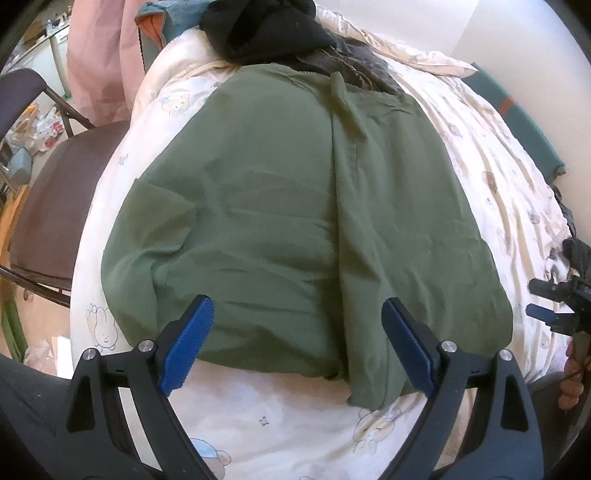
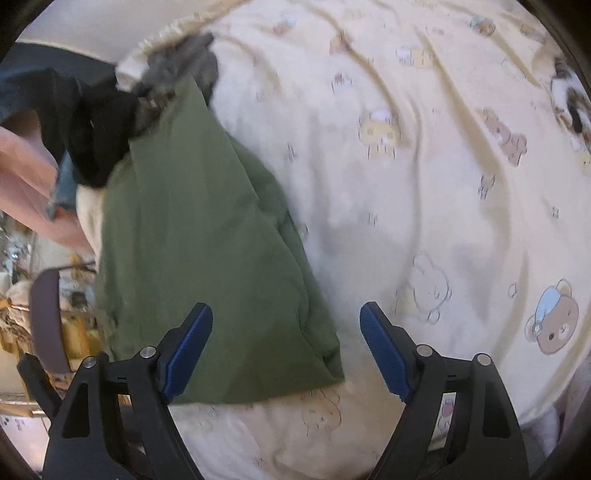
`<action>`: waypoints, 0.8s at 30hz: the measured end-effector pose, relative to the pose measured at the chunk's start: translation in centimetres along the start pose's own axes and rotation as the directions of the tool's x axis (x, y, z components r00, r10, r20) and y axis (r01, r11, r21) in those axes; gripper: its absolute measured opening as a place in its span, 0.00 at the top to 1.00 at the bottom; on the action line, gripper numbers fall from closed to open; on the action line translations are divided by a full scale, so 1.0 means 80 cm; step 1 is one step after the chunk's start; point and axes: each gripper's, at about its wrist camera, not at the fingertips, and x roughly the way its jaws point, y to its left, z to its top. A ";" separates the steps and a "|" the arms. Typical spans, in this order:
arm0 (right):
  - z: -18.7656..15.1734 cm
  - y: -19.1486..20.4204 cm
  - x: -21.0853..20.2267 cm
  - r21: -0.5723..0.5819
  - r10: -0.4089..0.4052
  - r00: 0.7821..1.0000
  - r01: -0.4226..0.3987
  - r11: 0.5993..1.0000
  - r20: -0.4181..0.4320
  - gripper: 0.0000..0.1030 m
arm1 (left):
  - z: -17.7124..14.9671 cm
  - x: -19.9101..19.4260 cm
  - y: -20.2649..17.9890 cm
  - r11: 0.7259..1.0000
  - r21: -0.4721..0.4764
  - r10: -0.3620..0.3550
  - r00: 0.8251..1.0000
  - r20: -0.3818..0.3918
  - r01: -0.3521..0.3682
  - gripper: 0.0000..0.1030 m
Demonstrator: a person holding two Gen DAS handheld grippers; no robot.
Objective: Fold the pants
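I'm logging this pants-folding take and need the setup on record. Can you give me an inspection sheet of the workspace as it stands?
Surface: cream bear-print bedding, wrinkled.
Job's things: green pants spread flat on the bedding, held by neither gripper.
Clutter: black garment and grey garment piled at the pants' far end.
Grippers: left gripper open above the pants' near edge; right gripper open over their near corner.
Cables: nothing seen.
Surroundings: brown chair beside the bed, pink fabric hanging behind it.

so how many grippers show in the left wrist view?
2. The left gripper fills the bottom, jaws open over the green pants. The right gripper pokes in at the right edge, only partly visible.
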 end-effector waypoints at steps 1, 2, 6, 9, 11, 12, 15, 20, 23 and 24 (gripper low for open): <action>-0.003 0.003 0.005 -0.019 -0.017 1.000 0.016 1.000 -0.020 0.20 | -0.004 0.001 0.007 1.000 -0.011 -0.014 1.000 -0.003 0.014 0.12; -0.007 0.008 0.014 -0.061 -0.061 0.997 0.058 0.996 -0.047 0.20 | -0.007 0.002 0.011 1.000 -0.019 -0.020 1.000 -0.006 0.020 0.12; -0.031 0.015 0.046 -0.178 -0.153 0.967 0.117 0.977 -0.201 0.26 | -0.019 0.012 0.034 0.997 -0.062 -0.048 0.997 -0.056 0.045 0.12; -0.034 0.021 0.051 -0.240 -0.189 0.961 0.138 0.961 -0.204 0.82 | -0.020 0.014 0.044 0.997 -0.071 -0.030 0.997 -0.071 0.025 0.12; -0.032 0.024 0.047 -0.271 -0.200 0.960 0.142 0.952 -0.198 0.93 | -0.018 0.013 0.054 0.995 -0.098 -0.013 0.997 -0.077 0.005 0.12; -0.033 0.030 0.038 -0.299 -0.191 0.965 0.132 0.945 -0.179 0.96 | -0.019 0.012 0.059 0.993 -0.115 -0.012 0.997 -0.077 0.004 0.12; -0.025 0.039 -0.014 -0.349 -0.164 0.985 0.138 0.927 -0.047 0.97 | -0.027 0.015 0.070 0.988 -0.152 -0.012 0.995 -0.095 -0.002 0.12; -0.011 0.017 -0.013 -0.312 -0.234 0.971 0.210 0.927 -0.041 0.97 | -0.035 0.027 0.070 0.982 -0.187 -0.052 0.988 -0.142 0.025 0.12; -0.015 0.016 -0.001 -0.313 -0.254 0.966 0.228 0.922 -0.044 0.97 | -0.041 0.022 0.040 0.998 -0.042 -0.046 0.991 -0.129 0.040 0.12; -0.015 0.017 0.001 -0.310 -0.255 0.966 0.230 0.922 -0.043 0.97 | -0.045 0.022 0.025 0.997 0.029 -0.061 0.989 -0.136 0.065 0.12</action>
